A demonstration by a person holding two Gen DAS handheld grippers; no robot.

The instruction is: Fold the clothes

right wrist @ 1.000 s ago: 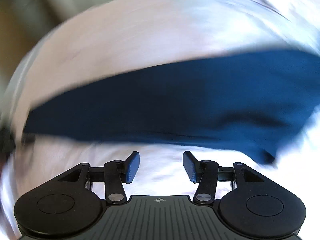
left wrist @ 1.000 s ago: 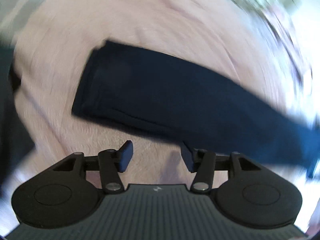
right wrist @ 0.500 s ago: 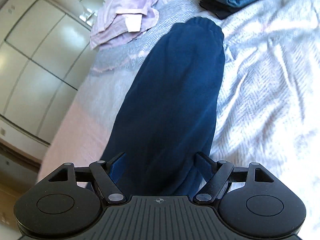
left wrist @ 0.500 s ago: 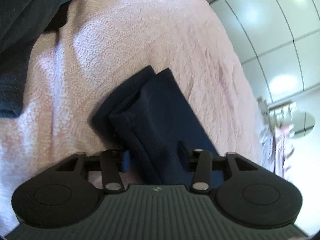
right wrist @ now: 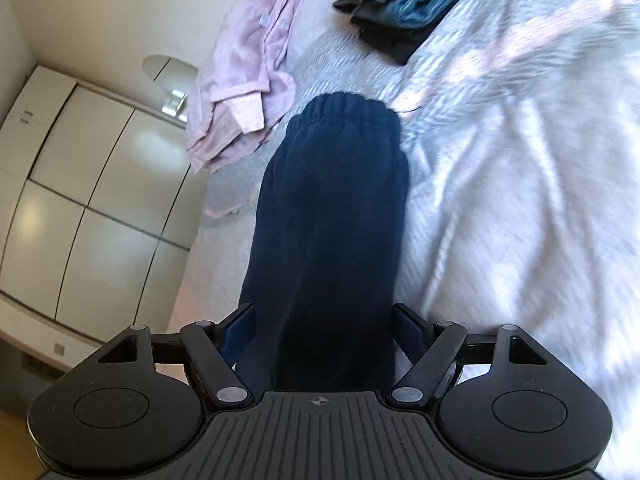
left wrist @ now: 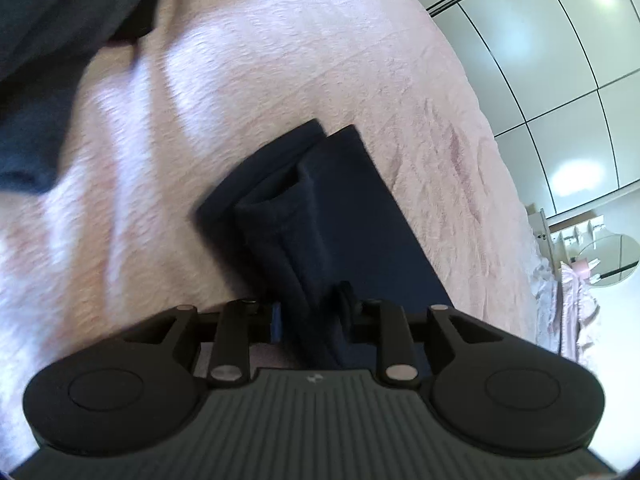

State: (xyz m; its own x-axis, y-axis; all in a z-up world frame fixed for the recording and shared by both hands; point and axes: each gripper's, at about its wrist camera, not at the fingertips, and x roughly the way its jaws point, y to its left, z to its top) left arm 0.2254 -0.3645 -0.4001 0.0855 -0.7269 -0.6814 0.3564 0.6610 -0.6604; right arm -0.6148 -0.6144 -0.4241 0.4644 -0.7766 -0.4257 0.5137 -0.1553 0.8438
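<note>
1. The navy trousers (right wrist: 328, 216) lie stretched lengthwise on the bed's pale pink bedspread (left wrist: 280, 60), elastic waistband end far from the right wrist camera, leg hems toward the left one.

2. The left claw (left wrist: 310, 312) is narrow and closing, with a raised ridge of the navy cloth between its jaws; the pads look to be pinching the doubled edge near the hems (left wrist: 288, 168).

3. The right claw (right wrist: 324, 328) stands wide, one finger on each side of the trouser leg, pads apart from the cloth. Nothing is gripped there yet.

4. Risk, as I judge it: the left pinch may catch only the top layer. The two hems sit offset rather than stacked, so a lift could peel one leg from the other and spoil the fold.

5. Risk: the right claw straddles the full width of the leg. If it closes from here it would bunch the fabric into a thick wad, or slide off the soft fleece and hold nothing.

6. Risk: if one side lifts before the other has a hold, the garment would twist and drag across the bedspread, pulling up wrinkles.

7. Nearby clutter matters little for now: a pink garment (right wrist: 240, 80) and a stack of dark and denim clothes (right wrist: 400, 4) lie beyond the waistband, well apart from both claws.
</note>
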